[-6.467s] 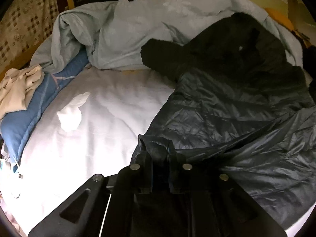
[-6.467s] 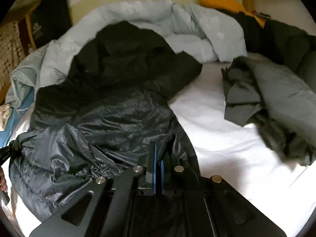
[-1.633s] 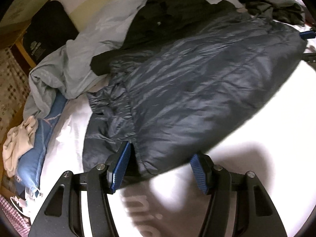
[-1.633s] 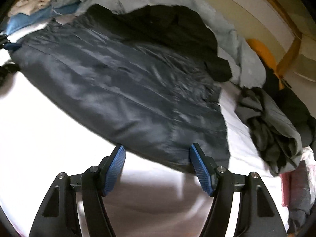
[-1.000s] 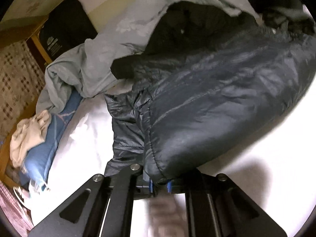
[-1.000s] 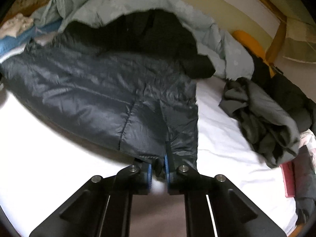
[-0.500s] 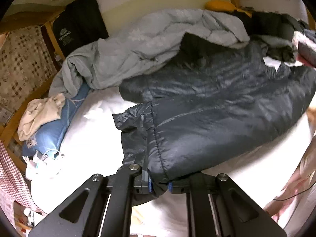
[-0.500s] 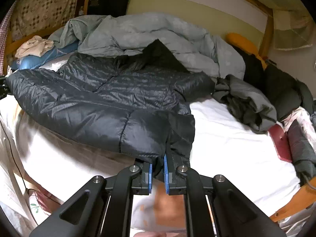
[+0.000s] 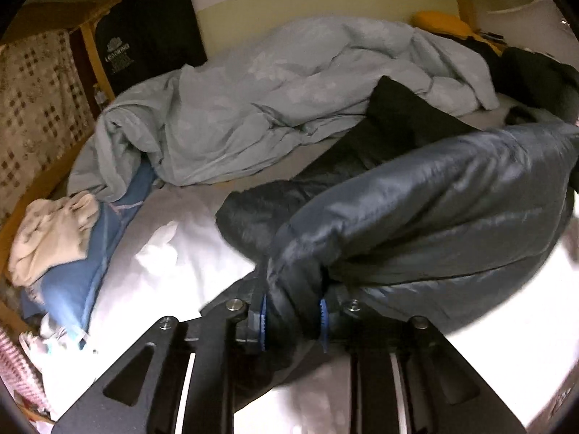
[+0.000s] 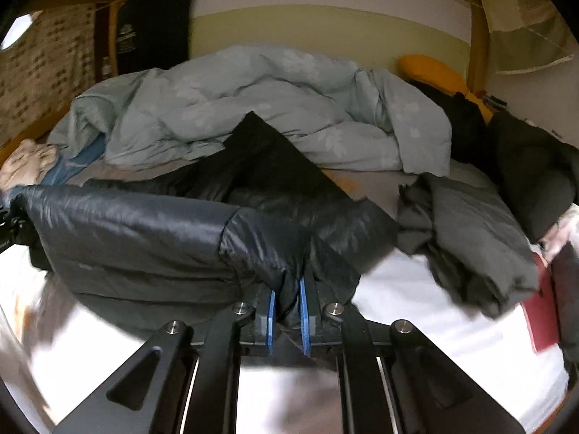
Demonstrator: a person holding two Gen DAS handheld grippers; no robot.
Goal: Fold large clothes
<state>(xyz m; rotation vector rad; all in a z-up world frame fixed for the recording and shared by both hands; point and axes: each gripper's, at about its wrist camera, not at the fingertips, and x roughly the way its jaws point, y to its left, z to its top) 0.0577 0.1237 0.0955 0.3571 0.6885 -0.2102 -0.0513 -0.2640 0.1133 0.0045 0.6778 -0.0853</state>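
A large dark navy puffer jacket (image 9: 434, 209) lies across the white bed, its near edge lifted and rolled over. My left gripper (image 9: 292, 320) is shut on the jacket's near left corner, fabric bunched between the blue pads. In the right wrist view the jacket (image 10: 144, 231) stretches leftward, and my right gripper (image 10: 287, 320) is shut on its near right corner. The jacket's far part (image 10: 275, 166) rests on the bed. The left gripper's tip (image 10: 11, 217) shows at the left edge of the right wrist view.
A crumpled light blue duvet (image 9: 289, 94) fills the back of the bed. A blue pillow (image 9: 83, 260) with a beige garment (image 9: 54, 235) lies at left. Grey clothes (image 10: 470, 238) and a dark red item (image 10: 542, 322) lie at right. A wooden frame rings the bed.
Both grippers, open around the jacket's near edge 1.6 s ago, closed on its corners. They have since lifted the edge up and forward, so it rolls over the jacket's far part.
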